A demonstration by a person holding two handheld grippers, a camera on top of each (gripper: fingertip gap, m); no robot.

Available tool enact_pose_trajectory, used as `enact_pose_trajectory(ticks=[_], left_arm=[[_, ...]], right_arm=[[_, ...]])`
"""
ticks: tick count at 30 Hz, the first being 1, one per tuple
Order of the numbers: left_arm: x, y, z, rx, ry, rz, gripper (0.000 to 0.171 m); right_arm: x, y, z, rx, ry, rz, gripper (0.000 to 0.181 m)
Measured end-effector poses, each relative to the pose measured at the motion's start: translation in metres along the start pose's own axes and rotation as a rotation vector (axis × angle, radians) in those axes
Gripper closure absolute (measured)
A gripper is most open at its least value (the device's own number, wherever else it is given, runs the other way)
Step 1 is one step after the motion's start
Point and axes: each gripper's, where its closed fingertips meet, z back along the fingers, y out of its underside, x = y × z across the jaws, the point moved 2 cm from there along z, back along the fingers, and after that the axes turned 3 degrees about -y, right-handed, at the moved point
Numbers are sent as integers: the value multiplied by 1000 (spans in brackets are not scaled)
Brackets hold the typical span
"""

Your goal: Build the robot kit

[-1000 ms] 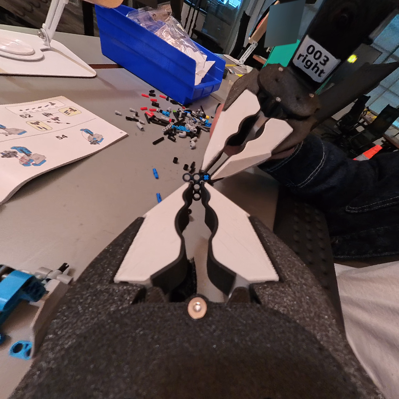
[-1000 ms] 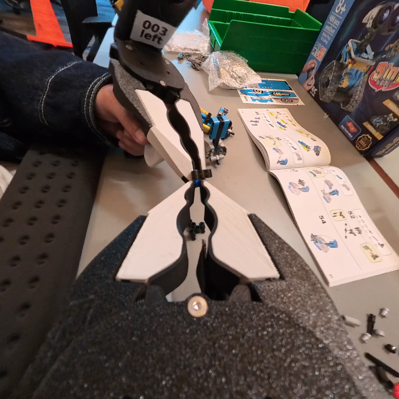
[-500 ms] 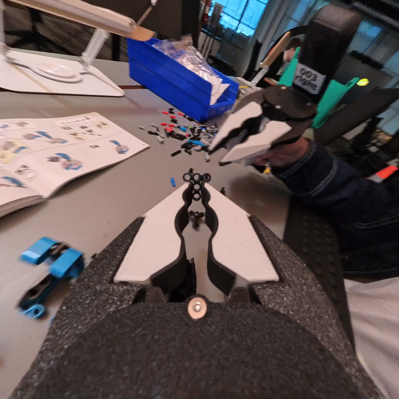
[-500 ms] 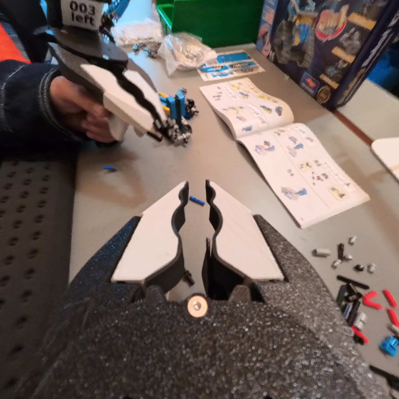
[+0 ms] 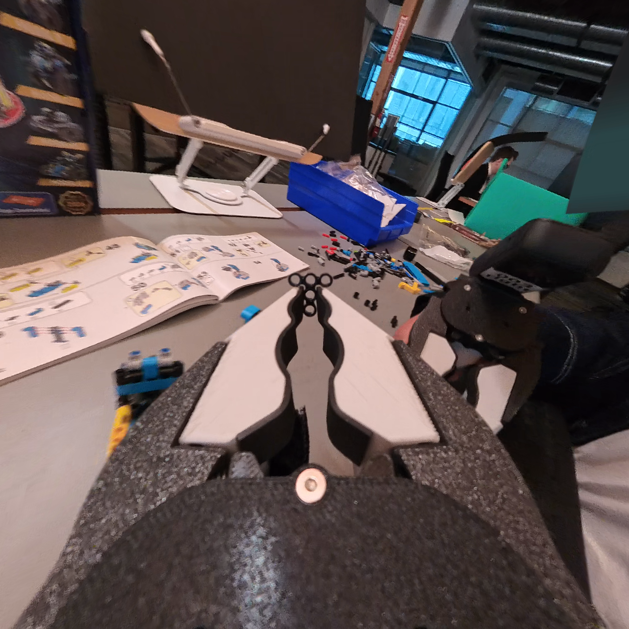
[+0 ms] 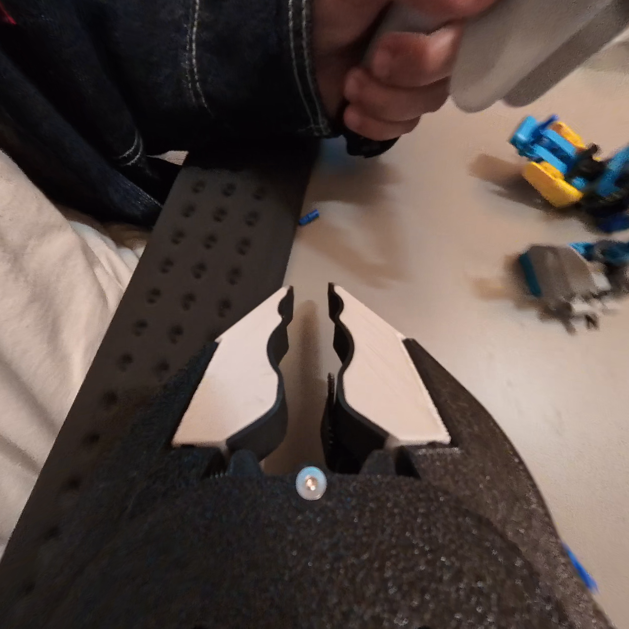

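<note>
My left gripper (image 5: 309, 292) is shut on a black T-shaped beam with round holes (image 5: 309, 281) and holds it above the grey table (image 5: 68, 425). My right gripper (image 6: 309, 292) is open and empty, low over the table near its front edge. It shows in the left wrist view as a black body (image 5: 483, 316) at the right, fingertips hidden. A small blue pin (image 6: 309, 216) lies on the table ahead of the right gripper. A blue, yellow and black partial model (image 6: 558, 163) stands at the right; it also shows beside my left gripper (image 5: 146, 374).
An open instruction booklet (image 5: 136, 282) lies at the left. A pile of small loose parts (image 5: 367, 262) lies before a blue bin (image 5: 347, 200). A white lamp stand (image 5: 218, 197) and a printed box (image 5: 41, 102) stand behind. A black perforated strip (image 6: 211, 258) runs along the table's edge.
The two grippers have parted. My right gripper opened, let go of the beam and dropped low toward the table's front edge. My left gripper kept the beam and tilted up.
</note>
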Motion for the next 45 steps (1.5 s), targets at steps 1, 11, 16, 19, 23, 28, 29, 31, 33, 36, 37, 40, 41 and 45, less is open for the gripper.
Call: enact_pose_trajectory(ticks=[1,11,16,19,23,28,29,31,33,36,37,40,41,45], left_arm=[[6,-2,8,-9,-27,-9,165],[38,-6,42,-54,-112,19,165],[35,-4,40,-41,-109,-7,165],[38,-5,42,-55,-110,14,165],[40,-7,44,-71,-103,47,165],[40,-7,44,-73,-104,48,165],[41,-7,44,-73,-105,47,165],[41,-8,44,-74,-106,49,165],[41,-8,44,-76,-104,52,165],[40,-7,44,-72,-99,55,165],[40,-7,44,-70,-98,54,165],[40,-6,44,-70,-95,53,165],[39,-6,43,-66,-93,54,165],[39,-4,42,-55,-94,47,165]], right_arm=[[-1,-2,-9,15,-21,-2,161],[-8,-23,-62,92,-104,125,166],[-14,-27,-66,89,-115,158,162],[-24,-29,-64,91,-56,175,166],[-18,-35,-59,35,-112,175,167],[-18,-35,-74,102,-145,281,164],[-21,-39,-76,90,-142,267,168],[-22,-38,-78,114,-188,233,173],[-22,-39,-79,100,-193,218,173],[-23,-37,-77,106,-191,194,176],[-23,-37,-76,103,-183,196,176],[-25,-35,-72,115,-153,189,173],[-25,-34,-73,118,-155,174,173],[-25,-33,-72,105,-140,156,173]])
